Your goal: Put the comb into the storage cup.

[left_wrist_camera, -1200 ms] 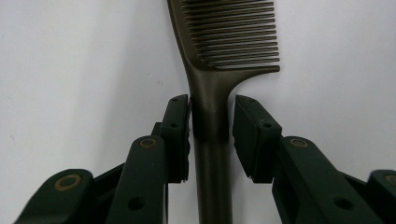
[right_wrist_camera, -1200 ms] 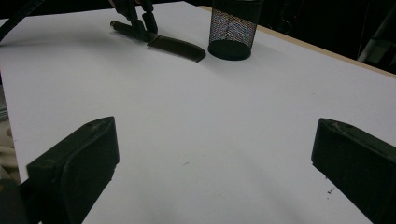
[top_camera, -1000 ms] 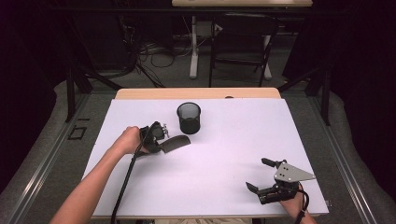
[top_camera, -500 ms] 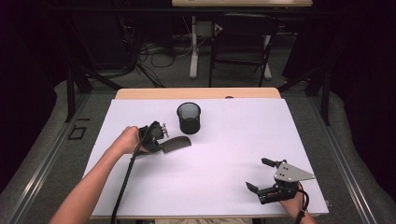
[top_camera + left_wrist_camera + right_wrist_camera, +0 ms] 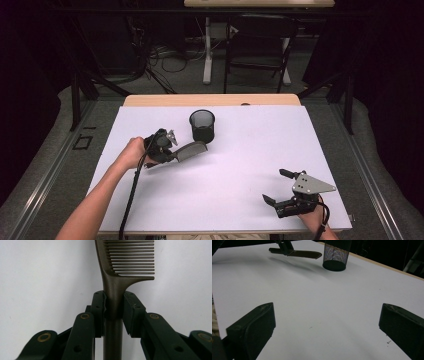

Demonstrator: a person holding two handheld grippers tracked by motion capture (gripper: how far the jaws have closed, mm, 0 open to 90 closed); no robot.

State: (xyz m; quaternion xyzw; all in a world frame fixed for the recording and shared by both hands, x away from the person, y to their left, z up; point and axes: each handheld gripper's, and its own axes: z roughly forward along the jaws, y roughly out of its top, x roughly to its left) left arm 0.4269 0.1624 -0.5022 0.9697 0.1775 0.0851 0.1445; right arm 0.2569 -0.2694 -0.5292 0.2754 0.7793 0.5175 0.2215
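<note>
At the left of the table (image 5: 150,210), the left gripper (image 5: 170,150) has its jaws clamped on the handle of a dark comb (image 5: 191,149). In the left gripper view the comb (image 5: 117,277) runs straight out between the two pads (image 5: 98,307), gripped on the narrow neck just below the teeth, with the toothed end pointing away. From above, the comb sits level and off the table, its tip just beside the mesh cup (image 5: 202,126) and lower than the rim.

The likely aim is to drop the comb into the cup, and that is where trouble could start. The comb lies flat, so it must be lifted and tipped upright before it can enter. If it is pushed forward as it is, the tip could strike the cup wall and slide or topple the light cup. The grip is on a smooth, tapering neck, so a knock at the far end could twist the comb in the pads. Letting go early could leave it across the rim or on the table.

At the right, the right gripper (image 5: 282,192) rests near the front edge, jaws wide apart with nothing between them, well apart from the cup (image 5: 335,255).
</note>
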